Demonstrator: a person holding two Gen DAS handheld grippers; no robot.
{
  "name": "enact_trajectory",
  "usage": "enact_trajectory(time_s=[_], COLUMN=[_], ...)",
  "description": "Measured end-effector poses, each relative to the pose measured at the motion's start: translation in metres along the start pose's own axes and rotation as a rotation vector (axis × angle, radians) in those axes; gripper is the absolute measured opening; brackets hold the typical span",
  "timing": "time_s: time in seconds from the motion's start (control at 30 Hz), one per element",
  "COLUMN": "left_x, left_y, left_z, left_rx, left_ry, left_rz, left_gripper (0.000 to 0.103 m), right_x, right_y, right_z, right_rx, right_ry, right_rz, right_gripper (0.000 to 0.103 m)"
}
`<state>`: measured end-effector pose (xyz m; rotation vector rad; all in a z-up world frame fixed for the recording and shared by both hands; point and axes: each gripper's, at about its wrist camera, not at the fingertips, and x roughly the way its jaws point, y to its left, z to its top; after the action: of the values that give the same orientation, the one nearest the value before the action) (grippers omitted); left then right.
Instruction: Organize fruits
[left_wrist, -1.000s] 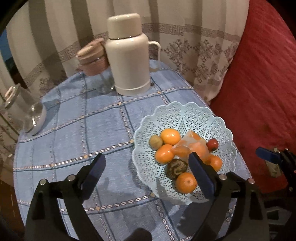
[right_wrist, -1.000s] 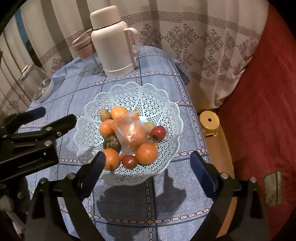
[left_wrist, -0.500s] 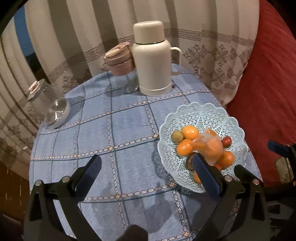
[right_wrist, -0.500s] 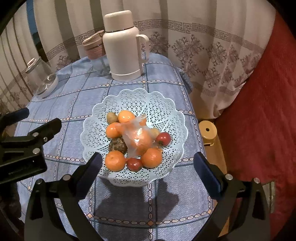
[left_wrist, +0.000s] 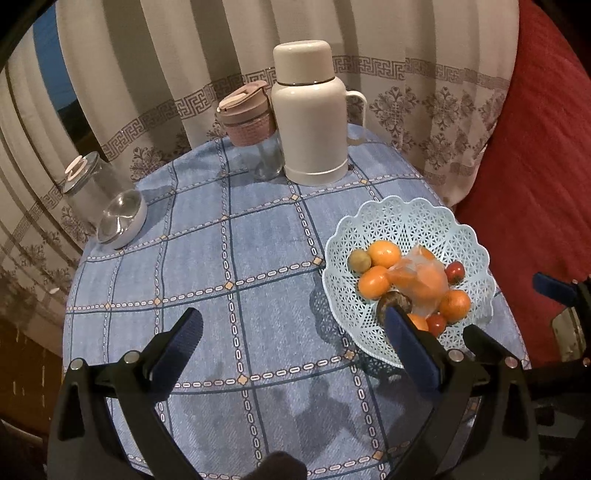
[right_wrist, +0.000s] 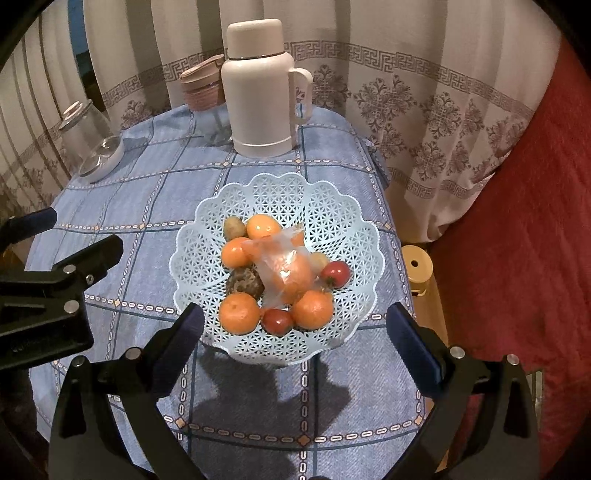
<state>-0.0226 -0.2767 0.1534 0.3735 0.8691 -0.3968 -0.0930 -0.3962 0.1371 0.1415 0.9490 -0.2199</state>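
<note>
Hovering wide apart and empty, both tongs (left_wrist: 293, 339) (right_wrist: 295, 332) flank the basket (right_wrist: 332, 206) near the table (left_wrist: 258, 258) edge.

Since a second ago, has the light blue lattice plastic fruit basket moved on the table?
No. The light blue lattice plastic fruit basket sits on the same squares of the blue checked tablecloth, still short of the white thermos; only the cameras pulled back.

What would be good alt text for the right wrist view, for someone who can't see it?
A pale blue lattice plastic fruit basket holding oranges, small red fruits and a clear plastic bag sits on a blue checked tablecloth, framed by the open, empty right gripper. Behind stand a cream thermos flask and a pink-lidded cup; the left gripper enters at the left edge.
</note>
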Motion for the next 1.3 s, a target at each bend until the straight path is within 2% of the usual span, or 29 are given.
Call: enact_trajectory(time_s=[1.3], left_x=[-0.002], left_y=[-0.019], left_z=[0.005], left_rx=[0.07], left_ry=[-0.014], left_rz=[-0.022], left_gripper=[0.098], right_x=[0.001], right_y=[-0.01], right_z=[-0.005], right_rx=[0.006], right_ry=[0.013], right_rz=[-0.01], right_gripper=[0.1])
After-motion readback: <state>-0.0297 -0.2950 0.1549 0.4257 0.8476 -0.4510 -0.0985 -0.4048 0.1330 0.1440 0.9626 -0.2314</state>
